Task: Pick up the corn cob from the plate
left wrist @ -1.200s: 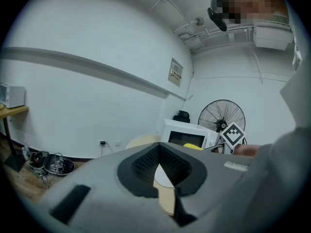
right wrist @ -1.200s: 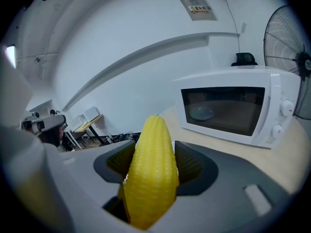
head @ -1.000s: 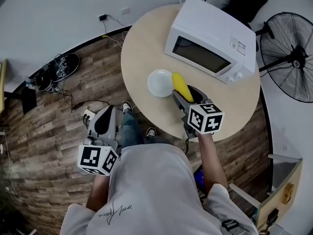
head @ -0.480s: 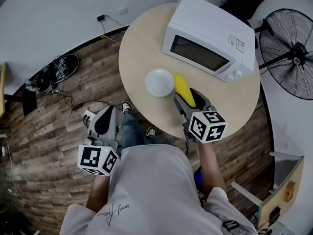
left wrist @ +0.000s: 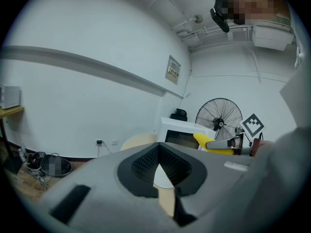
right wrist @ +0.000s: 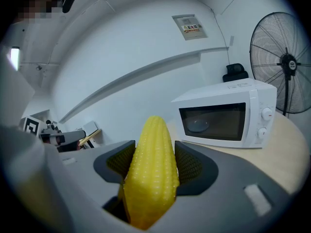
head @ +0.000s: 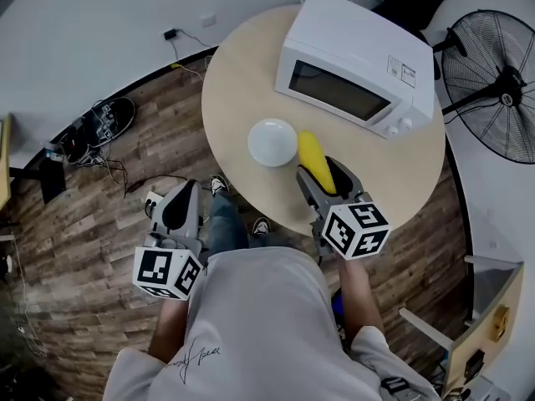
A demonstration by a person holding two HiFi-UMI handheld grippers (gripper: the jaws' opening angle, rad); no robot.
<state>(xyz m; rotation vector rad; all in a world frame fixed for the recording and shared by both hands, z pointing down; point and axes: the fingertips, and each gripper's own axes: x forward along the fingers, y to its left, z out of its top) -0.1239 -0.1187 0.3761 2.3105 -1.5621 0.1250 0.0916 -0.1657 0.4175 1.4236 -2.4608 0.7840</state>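
The yellow corn cob [head: 313,157] is clamped between the jaws of my right gripper [head: 321,169]. It is held above the round table just right of the white plate [head: 272,142], which is bare. In the right gripper view the corn cob [right wrist: 150,174] stands between the two dark pads [right wrist: 190,165] and juts past them, so my right gripper [right wrist: 153,155] is shut on it. My left gripper [head: 179,197] hangs off the table's near edge, over the floor by the person's leg. In its own view my left gripper [left wrist: 158,148] has its pads meeting, with nothing held.
A white microwave [head: 355,65] stands at the back of the round wooden table [head: 238,82], door closed. A black standing fan [head: 493,82] is to the right of the table. Shoes and cables [head: 104,115] lie on the wood floor at left.
My right gripper has risen with the corn cob and drawn back a little toward the person, away from the plate. The left gripper has stayed put.
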